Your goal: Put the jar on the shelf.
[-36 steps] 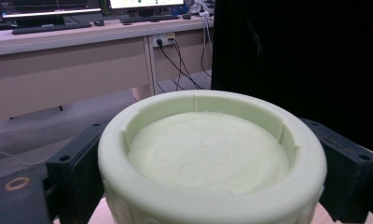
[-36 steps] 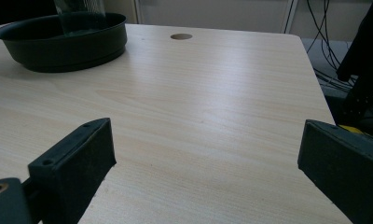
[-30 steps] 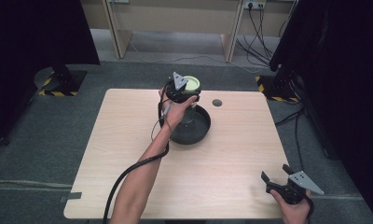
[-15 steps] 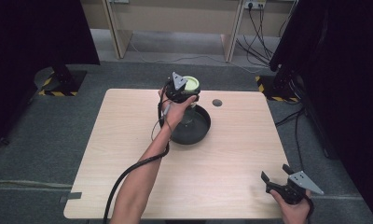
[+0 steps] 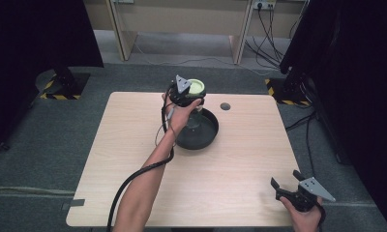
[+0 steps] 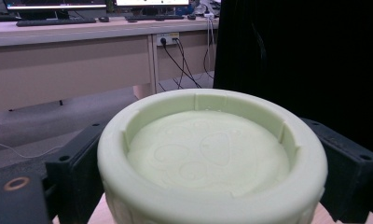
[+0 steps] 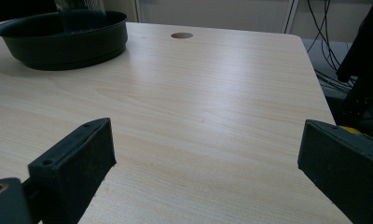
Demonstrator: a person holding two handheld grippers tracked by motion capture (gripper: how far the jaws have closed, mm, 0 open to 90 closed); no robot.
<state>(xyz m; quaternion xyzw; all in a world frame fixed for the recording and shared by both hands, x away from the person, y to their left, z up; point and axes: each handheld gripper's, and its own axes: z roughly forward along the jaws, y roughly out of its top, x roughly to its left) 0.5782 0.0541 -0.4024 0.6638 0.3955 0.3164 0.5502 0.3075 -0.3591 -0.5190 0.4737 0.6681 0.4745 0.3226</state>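
Seen from the high view, the left gripper [image 5: 187, 94] sits toward the far middle of the wooden table [image 5: 133, 145], clamped on a jar with a pale green lid [image 5: 196, 87]. The jar's clear body [image 5: 194, 118] stands inside a round black pan [image 5: 201, 137], which rests on the tabletop just near of a small round hole [image 5: 225, 106]. The person's left forearm [image 5: 143, 183] reaches in from the near edge, with the black cable looping beside it. At the near right corner the right gripper [image 5: 284, 181] hovers low with its jaws apart, well away from the pan.

The left gripper view brings the lid [image 6: 208, 154] very close: it is a matte, pastel green disc with a raised, notched rim and faint embossed curls on its sunken top (something the high view is too far off to show). The two black jaws press against its left and right sides, so the lid lies squarely between them.

The right gripper view looks across the pale, fine-grained tabletop [image 7: 212, 116] between its own two widely spread jaws, which hold nothing. At far left stands the pan [image 7: 63, 39], smooth, dark and shallow-walled, with the ribbed clear body [image 7: 79, 16] of the jar rising out of it; the hole [image 7: 182, 35] lies to its right.
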